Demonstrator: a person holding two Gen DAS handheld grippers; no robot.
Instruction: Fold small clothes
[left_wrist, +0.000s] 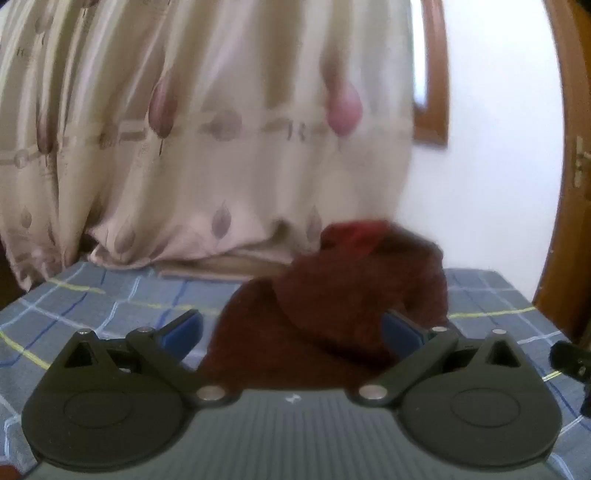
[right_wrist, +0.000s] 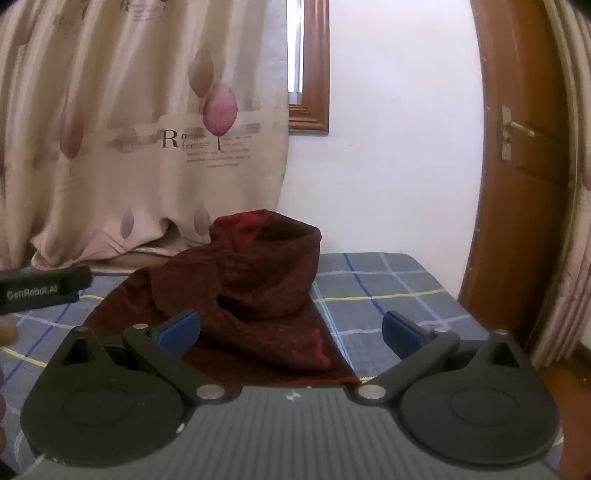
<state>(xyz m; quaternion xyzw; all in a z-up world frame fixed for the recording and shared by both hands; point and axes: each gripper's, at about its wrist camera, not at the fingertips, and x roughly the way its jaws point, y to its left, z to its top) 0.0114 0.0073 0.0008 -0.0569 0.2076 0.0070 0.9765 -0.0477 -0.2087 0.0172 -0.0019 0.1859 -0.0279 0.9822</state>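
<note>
The dark red knitted garment (right_wrist: 251, 291) lies in a rumpled heap on the blue checked bedcover (right_wrist: 384, 291), its upper part bunched up toward twelve o'clock in front of the patterned curtain (right_wrist: 110, 129), so no fold looks made yet and the whole job seems left. Both the left gripper (left_wrist: 291, 328) and the right gripper (right_wrist: 291, 328) stand spread wide, pinching nothing, with the cloth just ahead.

A dark maroon knitted garment (right_wrist: 255, 280) lies crumpled on the blue checked bed (right_wrist: 376, 284), its lower part spread flat, its upper part bunched into a raised heap with a brighter red patch showing at the top
</note>
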